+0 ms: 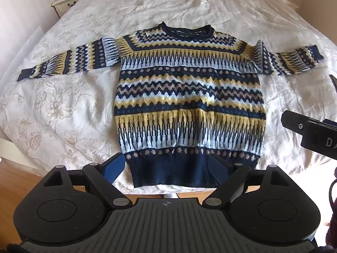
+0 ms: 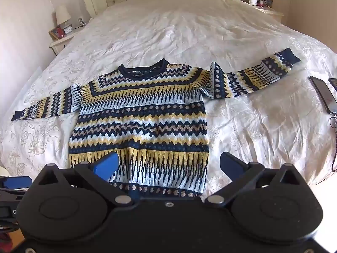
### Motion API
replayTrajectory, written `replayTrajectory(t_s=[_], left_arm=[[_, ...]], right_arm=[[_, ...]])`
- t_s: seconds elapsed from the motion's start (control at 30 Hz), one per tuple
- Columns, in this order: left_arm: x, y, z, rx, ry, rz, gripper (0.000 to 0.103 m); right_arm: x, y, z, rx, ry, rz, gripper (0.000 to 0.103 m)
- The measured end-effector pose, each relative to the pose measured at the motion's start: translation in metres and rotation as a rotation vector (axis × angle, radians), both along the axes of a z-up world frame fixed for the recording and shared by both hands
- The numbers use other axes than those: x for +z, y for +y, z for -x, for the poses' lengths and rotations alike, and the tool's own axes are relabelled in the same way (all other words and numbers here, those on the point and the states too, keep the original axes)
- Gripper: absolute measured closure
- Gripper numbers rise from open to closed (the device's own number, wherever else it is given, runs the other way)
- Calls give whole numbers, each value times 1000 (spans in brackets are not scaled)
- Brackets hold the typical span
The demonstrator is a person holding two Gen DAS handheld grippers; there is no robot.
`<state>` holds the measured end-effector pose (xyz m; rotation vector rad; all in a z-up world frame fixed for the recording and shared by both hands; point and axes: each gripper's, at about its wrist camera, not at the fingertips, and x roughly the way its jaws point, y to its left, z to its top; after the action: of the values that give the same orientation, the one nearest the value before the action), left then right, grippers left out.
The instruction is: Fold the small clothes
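A small knitted sweater (image 1: 189, 97) in navy, yellow, pale blue and beige bands lies flat and face up on the bed, both sleeves spread out sideways; it also shows in the right wrist view (image 2: 143, 122). My left gripper (image 1: 166, 168) is open and empty, hovering over the navy hem at the bed's near edge. My right gripper (image 2: 168, 164) is open and empty above the sweater's lower right part. The right gripper's body shows at the right edge of the left wrist view (image 1: 311, 132).
The bed (image 2: 242, 116) has a cream floral cover. A phone (image 2: 322, 93) with a cable lies near the right sleeve's cuff. Nightstands with small items stand at the left (image 2: 61, 35) and at the right (image 2: 263, 2) of the headboard. Wooden floor (image 1: 14, 181) shows below the bed edge.
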<state>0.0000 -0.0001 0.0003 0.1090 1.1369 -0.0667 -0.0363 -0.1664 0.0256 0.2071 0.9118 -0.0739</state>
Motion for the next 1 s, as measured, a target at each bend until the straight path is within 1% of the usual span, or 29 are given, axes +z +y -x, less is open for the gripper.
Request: replayTrajectory(t_s=[0.13, 0.17, 0.2, 0.4, 1.0], left_arm=[[0, -1, 4, 9, -13, -2, 17], [-2, -1, 4, 1, -2, -3, 17], [-2, 0, -3, -8, 18, -5, 17], [-2, 2, -5, -1, 22, -12, 17], [0, 4, -7, 7, 5, -26, 17]], right_arm=[[0, 1, 1, -3, 0, -13, 1], [0, 1, 1, -2, 2, -14, 1], [0, 2, 1, -2, 4, -15, 1], [-6, 0, -1, -6, 4, -19, 1], [-9, -4, -4, -8, 2, -18, 1]])
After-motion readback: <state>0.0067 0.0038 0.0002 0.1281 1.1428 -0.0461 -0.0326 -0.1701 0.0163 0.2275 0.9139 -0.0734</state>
